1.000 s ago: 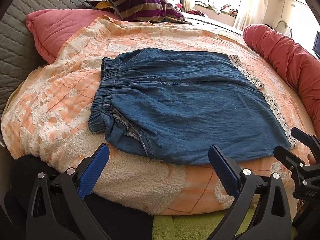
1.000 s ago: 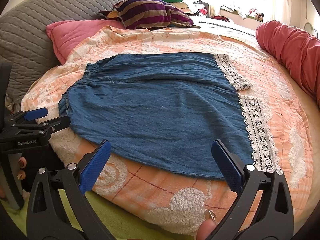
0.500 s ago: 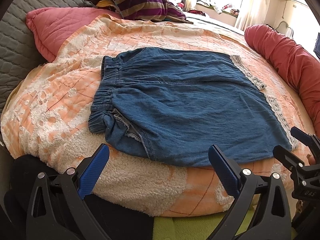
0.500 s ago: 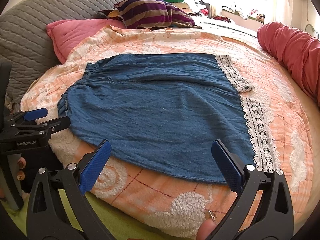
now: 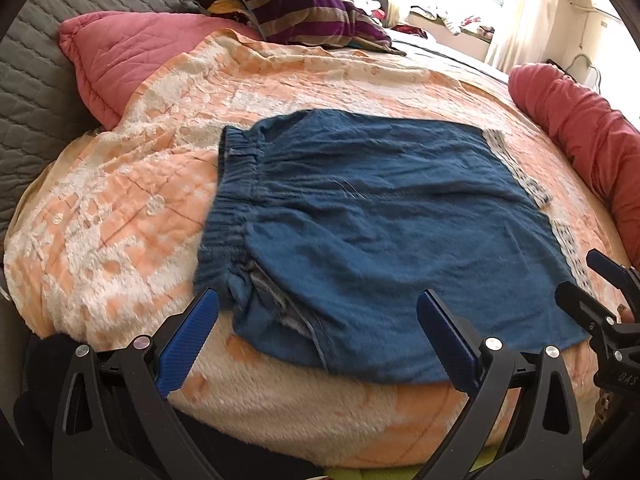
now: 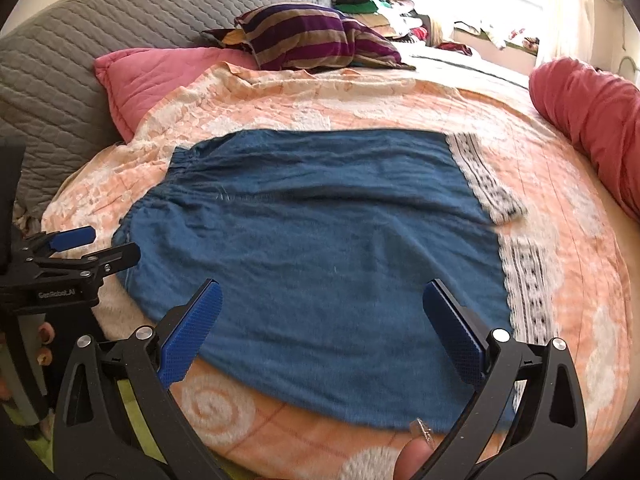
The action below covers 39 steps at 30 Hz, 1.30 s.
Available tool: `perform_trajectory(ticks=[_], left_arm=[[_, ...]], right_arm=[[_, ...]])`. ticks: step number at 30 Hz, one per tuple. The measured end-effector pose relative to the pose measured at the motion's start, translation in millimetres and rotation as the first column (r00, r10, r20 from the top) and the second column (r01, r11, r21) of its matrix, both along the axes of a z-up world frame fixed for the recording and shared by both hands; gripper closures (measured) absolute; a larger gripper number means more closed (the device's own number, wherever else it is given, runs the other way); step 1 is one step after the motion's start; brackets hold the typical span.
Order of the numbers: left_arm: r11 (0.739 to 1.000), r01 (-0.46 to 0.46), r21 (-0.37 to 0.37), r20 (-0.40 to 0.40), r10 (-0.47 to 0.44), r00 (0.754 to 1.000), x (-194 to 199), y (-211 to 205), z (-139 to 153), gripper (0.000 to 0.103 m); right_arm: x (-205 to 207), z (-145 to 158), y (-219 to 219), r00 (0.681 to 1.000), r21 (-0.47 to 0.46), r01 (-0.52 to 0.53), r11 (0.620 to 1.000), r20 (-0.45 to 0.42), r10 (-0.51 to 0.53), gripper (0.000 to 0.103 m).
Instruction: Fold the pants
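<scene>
Blue denim pants (image 5: 380, 224) (image 6: 320, 240) lie flat on the orange and white bedspread (image 5: 120, 208) (image 6: 568, 264), folded lengthwise. The elastic waistband (image 5: 228, 232) is at the left and the white lace hems (image 6: 524, 280) are at the right. My left gripper (image 5: 316, 320) is open, low over the near edge close to the waistband corner, not touching the cloth. My right gripper (image 6: 320, 312) is open over the near edge toward the hem end, with nothing between its fingers. Each gripper shows in the other's view: the right one (image 5: 592, 280) and the left one (image 6: 100, 246).
A pink pillow (image 5: 120, 56) and a grey quilted headboard (image 6: 80, 56) stand at the back left. A striped purple cushion (image 6: 312, 36) lies behind. A red bolster (image 6: 592, 120) runs along the right edge. The bed's near edge drops off below the grippers.
Both grippers have moved forward and lower toward the near edge of the pants, which now fill more of each view. The pants have not moved.
</scene>
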<state>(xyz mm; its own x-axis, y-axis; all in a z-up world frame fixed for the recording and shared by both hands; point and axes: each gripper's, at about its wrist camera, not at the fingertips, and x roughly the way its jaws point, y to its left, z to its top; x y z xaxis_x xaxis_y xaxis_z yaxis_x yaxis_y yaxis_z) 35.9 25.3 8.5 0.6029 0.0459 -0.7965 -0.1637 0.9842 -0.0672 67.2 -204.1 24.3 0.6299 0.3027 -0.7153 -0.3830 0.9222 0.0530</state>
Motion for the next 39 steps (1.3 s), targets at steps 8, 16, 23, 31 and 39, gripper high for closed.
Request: perform_trajectory(ticks=[8,16,23,31,39], left_arm=[[0.999,-0.033,0.001,-0.014,0.033,0.999,28,24,0,0.004],[0.999,-0.053,-0.009,-0.025,0.053,0.998,62,48,-1,0.004],[0.996,-0.082,-0.039,-0.035,0.081,0.996,97,79,0,0.004],[0.993,-0.116,-0.028,-0.044,0.115,0.992,129,116,-1,0.004],[0.994,-0.102,-0.049,-0.11,0.096,0.989,170,132,-25,0.004]], right_arm=[[41,8,20,0.999,-0.01,-0.038,0.999,0.033,0.039,0.008],[80,11,39,0.996,-0.032,-0.063,0.997,0.055,0.065,0.008],[117,9,56,0.992,-0.076,-0.09,0.993,0.083,0.096,0.008],[151,10,71,0.986,-0.072,-0.152,0.986,0.062,0.156,0.008],[199,-10,89,0.972,-0.109,-0.233,0.966,-0.023,0.232,0.008]])
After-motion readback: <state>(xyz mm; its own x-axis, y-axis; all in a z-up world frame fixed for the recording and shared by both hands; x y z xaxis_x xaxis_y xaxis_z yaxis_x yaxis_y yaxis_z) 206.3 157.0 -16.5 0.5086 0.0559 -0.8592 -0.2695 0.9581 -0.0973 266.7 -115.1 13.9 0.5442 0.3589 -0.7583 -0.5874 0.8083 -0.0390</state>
